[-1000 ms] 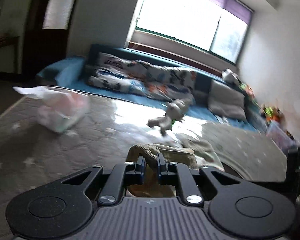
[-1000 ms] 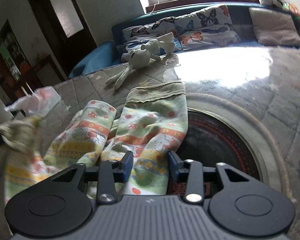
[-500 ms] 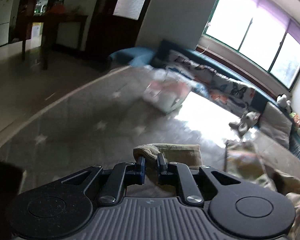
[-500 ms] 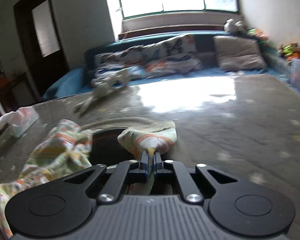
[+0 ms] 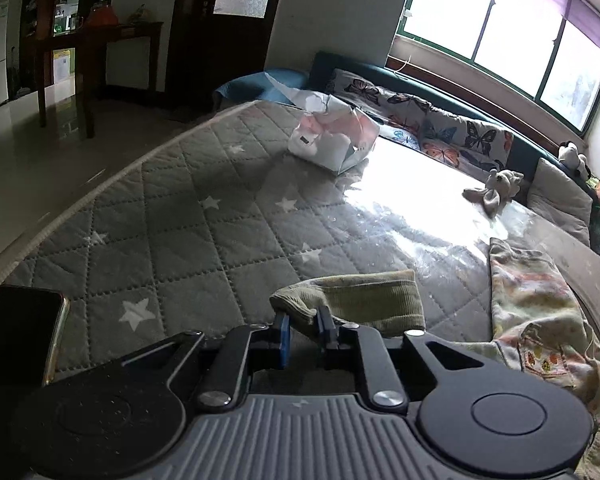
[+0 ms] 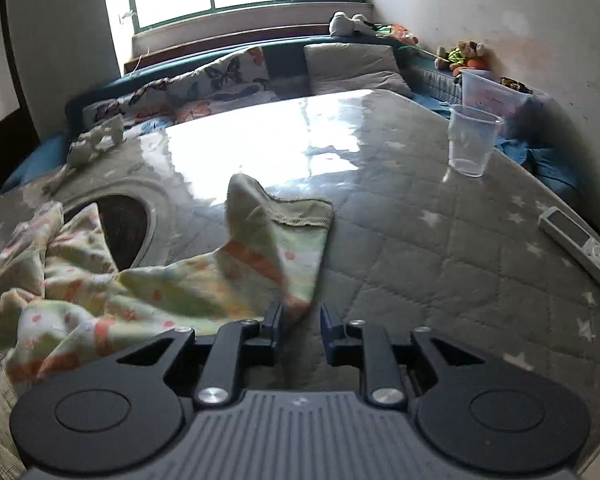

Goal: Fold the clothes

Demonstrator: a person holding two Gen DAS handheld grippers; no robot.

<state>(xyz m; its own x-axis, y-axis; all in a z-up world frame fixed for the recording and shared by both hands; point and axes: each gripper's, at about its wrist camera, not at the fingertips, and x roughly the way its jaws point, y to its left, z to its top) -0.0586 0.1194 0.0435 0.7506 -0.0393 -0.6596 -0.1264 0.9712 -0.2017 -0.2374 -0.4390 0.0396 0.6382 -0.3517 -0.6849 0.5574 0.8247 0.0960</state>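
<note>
Your left gripper [image 5: 303, 334] has its jaws opening, with the olive ribbed cuff [image 5: 360, 294] of the printed trousers [image 6: 148, 280] between them; the pads look barely touching it. Your right gripper [image 6: 300, 326] also has its jaws opening, parted around a hanging fold just behind the other cuff [image 6: 300, 210]. The trousers lie on the quilted mat [image 5: 188, 216], strung out between your two hands, long axis running hand to hand. Each hand is nearest its own leg end.
</note>
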